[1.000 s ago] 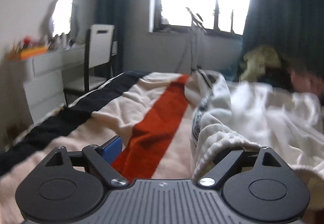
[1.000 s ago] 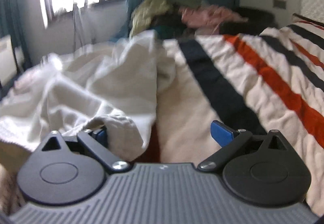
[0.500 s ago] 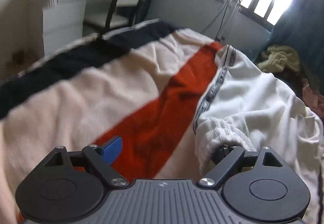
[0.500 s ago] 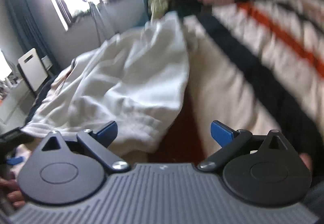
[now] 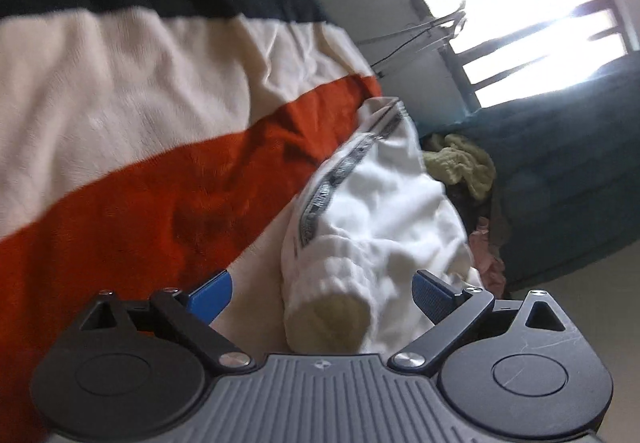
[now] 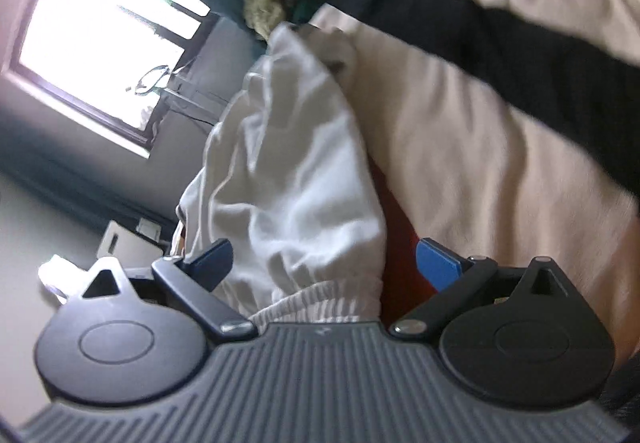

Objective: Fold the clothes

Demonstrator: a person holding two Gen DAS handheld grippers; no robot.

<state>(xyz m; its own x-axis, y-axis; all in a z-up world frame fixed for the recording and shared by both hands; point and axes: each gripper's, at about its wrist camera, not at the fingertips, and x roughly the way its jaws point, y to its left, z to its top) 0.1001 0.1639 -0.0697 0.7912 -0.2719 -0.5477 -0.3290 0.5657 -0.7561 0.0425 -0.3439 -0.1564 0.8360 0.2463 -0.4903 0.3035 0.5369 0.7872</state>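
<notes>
White, soft knit trousers (image 5: 372,211) with a ribbed cuff and a dark printed side band lie on a fleecy striped blanket (image 5: 140,91) (cream, orange, black). Bare blanket spreads wide to the side. The left gripper (image 5: 322,293) stands open, its blue pads either side of the cuff, not pinching it. The right gripper (image 6: 324,261) is likewise spread, straddling the other gathered cuff (image 6: 320,299).

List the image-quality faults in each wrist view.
Left wrist: window blown out to white, striped blanket motion-smeared, frame tilted, fisheye bending. Right wrist: window also overexposed, white garment soft, blanket streaked; both tongs bodies stay sharp.
</notes>
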